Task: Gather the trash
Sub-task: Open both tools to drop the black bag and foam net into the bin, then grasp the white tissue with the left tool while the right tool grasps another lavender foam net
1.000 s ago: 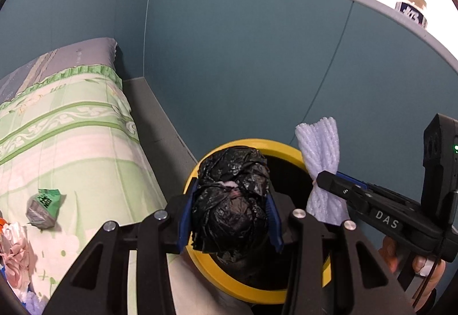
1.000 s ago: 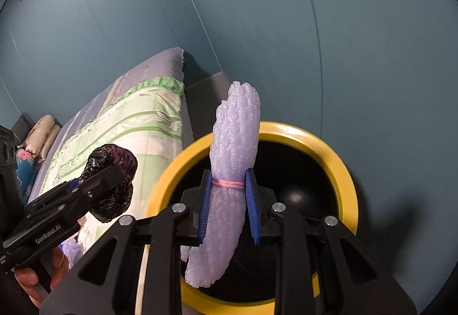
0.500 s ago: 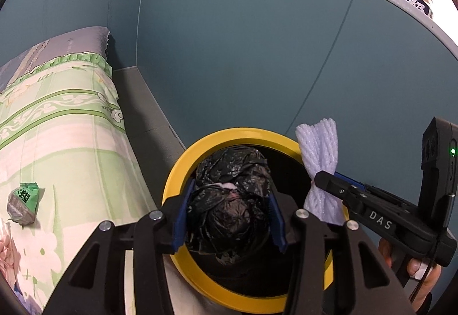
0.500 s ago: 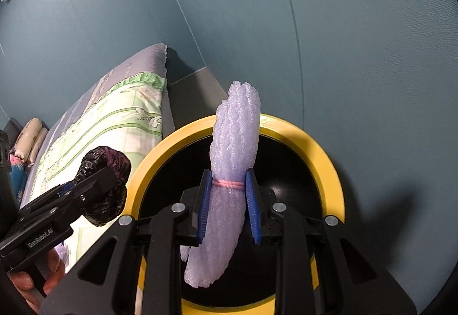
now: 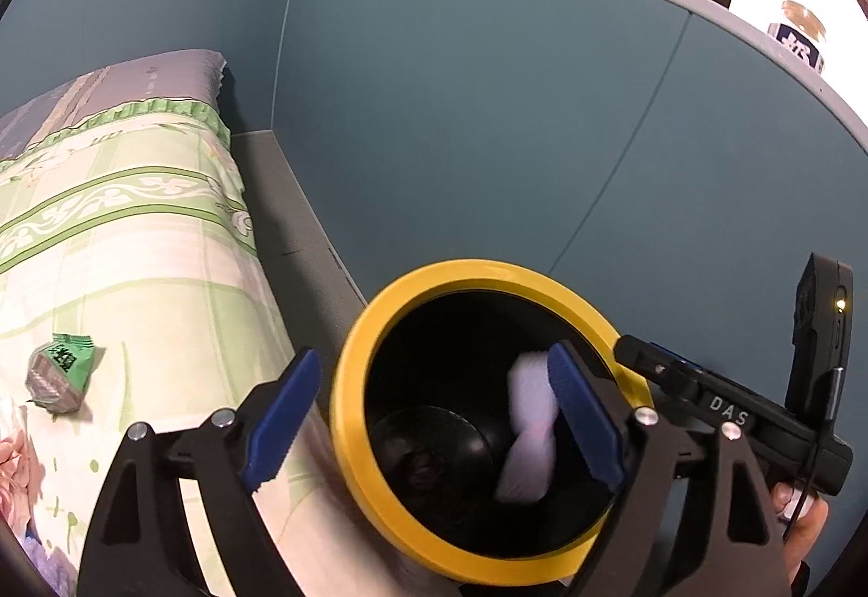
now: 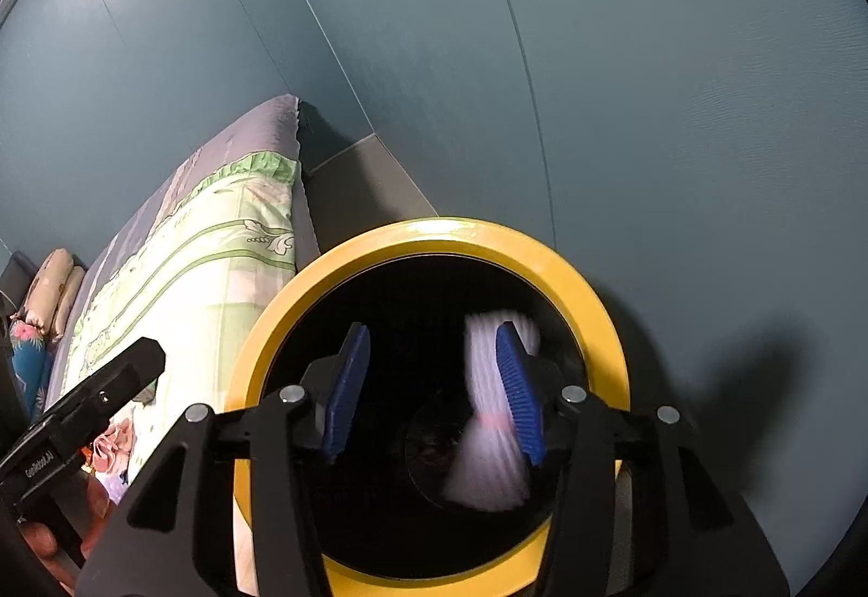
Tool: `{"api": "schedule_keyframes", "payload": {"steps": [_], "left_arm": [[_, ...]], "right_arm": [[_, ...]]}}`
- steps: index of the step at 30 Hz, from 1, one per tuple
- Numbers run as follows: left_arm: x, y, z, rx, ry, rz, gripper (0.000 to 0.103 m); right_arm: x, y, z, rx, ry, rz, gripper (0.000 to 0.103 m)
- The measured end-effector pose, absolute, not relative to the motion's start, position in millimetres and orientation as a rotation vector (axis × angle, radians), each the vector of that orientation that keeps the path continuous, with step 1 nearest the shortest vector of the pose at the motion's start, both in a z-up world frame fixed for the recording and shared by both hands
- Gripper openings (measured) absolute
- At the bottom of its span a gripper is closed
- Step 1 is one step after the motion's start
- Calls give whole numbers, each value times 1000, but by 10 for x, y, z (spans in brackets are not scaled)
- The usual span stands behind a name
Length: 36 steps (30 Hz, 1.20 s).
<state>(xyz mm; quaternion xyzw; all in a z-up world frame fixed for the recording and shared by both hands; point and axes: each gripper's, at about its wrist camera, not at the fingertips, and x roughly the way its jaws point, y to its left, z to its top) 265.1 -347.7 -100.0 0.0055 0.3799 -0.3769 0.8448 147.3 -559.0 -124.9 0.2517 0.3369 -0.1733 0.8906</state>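
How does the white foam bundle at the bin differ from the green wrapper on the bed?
The white foam bundle is inside the mouth of the yellow-rimmed bin; the green wrapper lies out on the bed. The bundle is smeared with blur, apparently dropping; the wrapper is sharp and at rest. The bundle is long, cinched by a pink band; the wrapper is a crumpled lump. Neither is gripped.

Both wrist views close above yellow-rimmed bin (image 5: 347, 412) (image 6: 607, 326), angled down; share bed (image 5: 135, 228) (image 6: 217, 261).

"DAS" is printed on the right claw (image 5: 640, 358); the left claw (image 6: 146, 353) seemingly reads "GenRobot.AI".
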Motion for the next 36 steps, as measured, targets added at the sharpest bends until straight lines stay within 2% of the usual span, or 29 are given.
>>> {"api": "schedule_keyframes", "payload": {"steps": [6,9,15,21,26,36], "left_arm": [[2645,-3197,-882,-7,774,-768,83],[2627,-2936,-767,-25,754,-742,86],[2492,-2457,-483,-33,694,-683,89],[2312,-1950,-145,-19,621,-624,95],[2226,-1521,63,-27,591,-570,95],[1948,-480,159,-25,571,-417,95]], "right_arm": [[1407,-5468,-1099,506,677,-341,47],[1390,-5342,-982,485,657,-309,52],[1430,-4951,-739,439,631,-212,52],[1531,-4553,-514,404,616,-118,58],[1649,-4188,-358,373,618,-38,64],[1699,-3338,-161,298,644,133,66]]}}
